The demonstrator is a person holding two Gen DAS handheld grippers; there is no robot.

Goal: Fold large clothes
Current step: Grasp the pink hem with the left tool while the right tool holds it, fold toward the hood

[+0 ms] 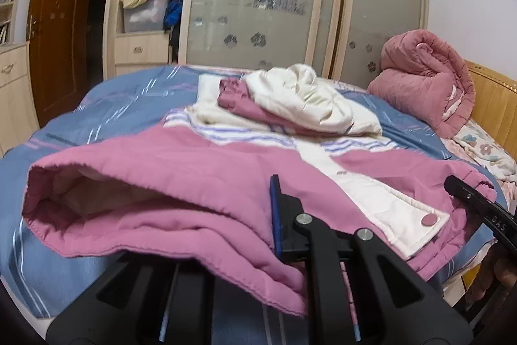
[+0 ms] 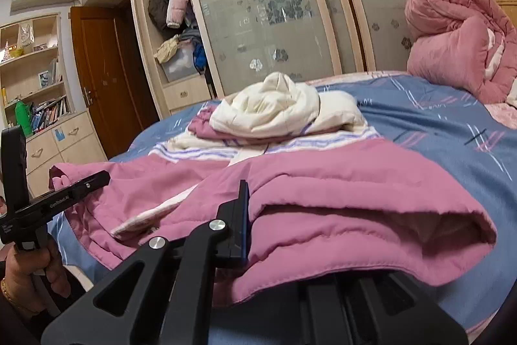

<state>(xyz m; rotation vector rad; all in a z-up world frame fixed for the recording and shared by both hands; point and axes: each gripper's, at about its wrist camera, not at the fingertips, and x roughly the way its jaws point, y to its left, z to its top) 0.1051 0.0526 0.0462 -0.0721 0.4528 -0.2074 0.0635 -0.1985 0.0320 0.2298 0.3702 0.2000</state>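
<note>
left gripper (image 1: 245,235) low, one finger (image 1: 276,215) showing — right gripper (image 2: 278,225) likewise, cloth covering both

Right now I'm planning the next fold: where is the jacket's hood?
The cream hood lies bunched at the jacket's far end, mid-bed on the blue bedspread, left of the rolled pink quilt.

A rolled pink quilted duvet (image 2: 458,37) sits at the upper right of the frame, on a blue striped bedsheet (image 2: 429,118). Frosted sliding wardrobe doors with flower prints (image 2: 268,21) fill the top centre. A brown wooden door (image 2: 100,80) and a cream bookshelf (image 2: 35,80) stand at the left.
</note>
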